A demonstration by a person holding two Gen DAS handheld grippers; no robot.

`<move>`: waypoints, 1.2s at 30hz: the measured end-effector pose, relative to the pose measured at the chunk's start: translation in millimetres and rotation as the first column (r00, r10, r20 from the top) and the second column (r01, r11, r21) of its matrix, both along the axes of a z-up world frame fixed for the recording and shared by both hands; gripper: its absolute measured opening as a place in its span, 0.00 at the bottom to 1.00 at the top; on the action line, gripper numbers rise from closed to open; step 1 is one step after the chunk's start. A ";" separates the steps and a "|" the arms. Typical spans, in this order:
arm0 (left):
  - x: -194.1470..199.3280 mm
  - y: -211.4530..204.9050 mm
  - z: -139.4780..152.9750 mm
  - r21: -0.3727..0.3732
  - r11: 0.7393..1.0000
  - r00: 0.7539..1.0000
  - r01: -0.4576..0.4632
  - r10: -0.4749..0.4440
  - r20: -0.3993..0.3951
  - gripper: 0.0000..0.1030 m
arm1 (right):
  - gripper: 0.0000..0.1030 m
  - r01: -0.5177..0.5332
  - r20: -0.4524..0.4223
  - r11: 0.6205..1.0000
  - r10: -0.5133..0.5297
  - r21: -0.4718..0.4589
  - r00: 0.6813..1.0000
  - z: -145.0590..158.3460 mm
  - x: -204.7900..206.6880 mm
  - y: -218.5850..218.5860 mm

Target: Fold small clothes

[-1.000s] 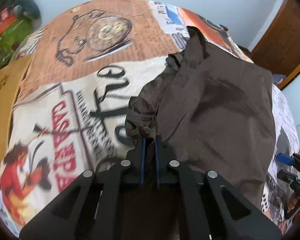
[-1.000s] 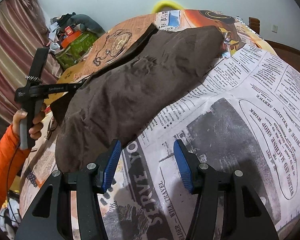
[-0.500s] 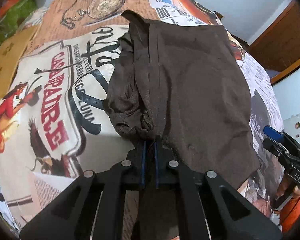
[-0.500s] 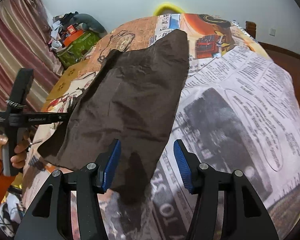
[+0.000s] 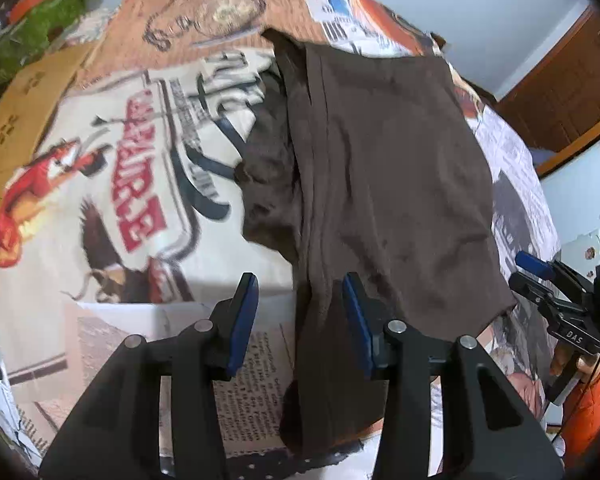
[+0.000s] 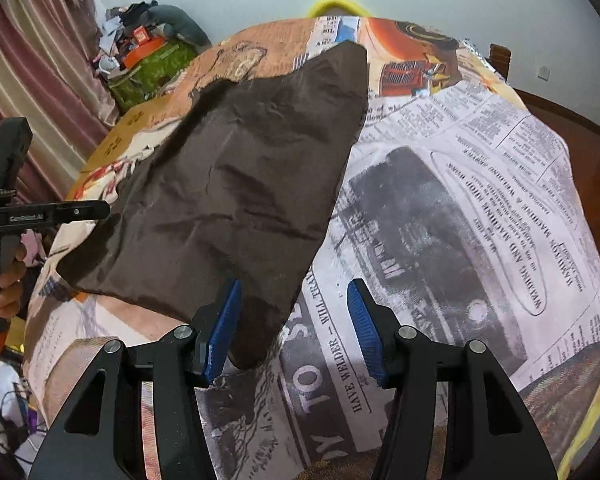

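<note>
A dark brown garment [image 5: 384, 184] lies spread on the printed table cover, with a bunched fold along its left side; it also shows in the right wrist view [image 6: 240, 188]. My left gripper [image 5: 298, 304] is open, its jaws either side of the garment's near left edge, which drapes between them. My right gripper [image 6: 294, 320] is open and empty, at the garment's near right corner, its left pad [image 6: 220, 328] beside the cloth. The right gripper shows at the right edge of the left wrist view [image 5: 560, 292], and the left gripper at the left of the right wrist view [image 6: 40, 216].
The table [image 6: 460, 200] is covered with a newspaper-print cloth. A cluttered pile with a green bag [image 6: 152, 68] stands at the far left by a curtain. A wooden door [image 5: 560, 92] is at the right, a yellow object [image 6: 336, 4] behind the table.
My left gripper has opened and let go of the garment's edge. The garment has been pulled nearer and laid flatter. The right gripper stays open.
</note>
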State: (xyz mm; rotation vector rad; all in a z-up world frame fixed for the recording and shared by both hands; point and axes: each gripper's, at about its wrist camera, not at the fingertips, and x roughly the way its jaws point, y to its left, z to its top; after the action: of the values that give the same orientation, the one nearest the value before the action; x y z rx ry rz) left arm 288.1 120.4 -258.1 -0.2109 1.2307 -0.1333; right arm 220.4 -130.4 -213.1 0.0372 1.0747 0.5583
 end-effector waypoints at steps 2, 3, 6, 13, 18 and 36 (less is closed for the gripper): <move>1.6 -6.9 -10.8 -0.016 1.000 0.999 0.023 -0.023 -0.029 0.31 | 0.49 -0.011 -0.006 1.000 0.010 -0.017 1.000 -4.1 -0.5 4.4; 0.6 -10.3 -12.5 -0.008 0.999 0.999 0.031 -0.031 -0.027 0.17 | 0.49 -0.015 -0.009 1.000 0.015 -0.024 1.000 -5.0 -1.4 6.2; -2.7 -24.3 -5.0 0.049 0.996 0.997 0.068 -0.070 0.023 0.05 | 0.49 -0.029 -0.016 0.999 0.029 -0.039 0.999 -7.8 -1.1 9.0; -23.6 -17.5 38.3 0.115 0.993 0.981 0.023 -0.045 0.190 0.05 | 0.49 -0.060 -0.023 0.995 0.059 -0.081 0.998 -11.1 -1.9 13.7; -29.9 -1.4 23.7 0.122 0.992 0.992 -0.016 0.000 0.125 0.06 | 0.51 -0.079 -0.022 0.993 0.077 -0.083 0.997 -12.0 -3.4 16.8; -35.4 15.3 31.5 0.156 0.986 0.983 -0.054 0.025 0.182 0.50 | 0.51 -0.006 0.054 1.000 0.006 -0.013 0.999 20.7 -5.2 -0.1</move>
State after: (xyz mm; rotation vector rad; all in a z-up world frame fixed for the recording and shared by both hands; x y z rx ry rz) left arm 252.7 135.7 -226.6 -0.0811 1.0506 -0.0174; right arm 215.2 -130.5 -192.5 0.0079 1.0262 0.5548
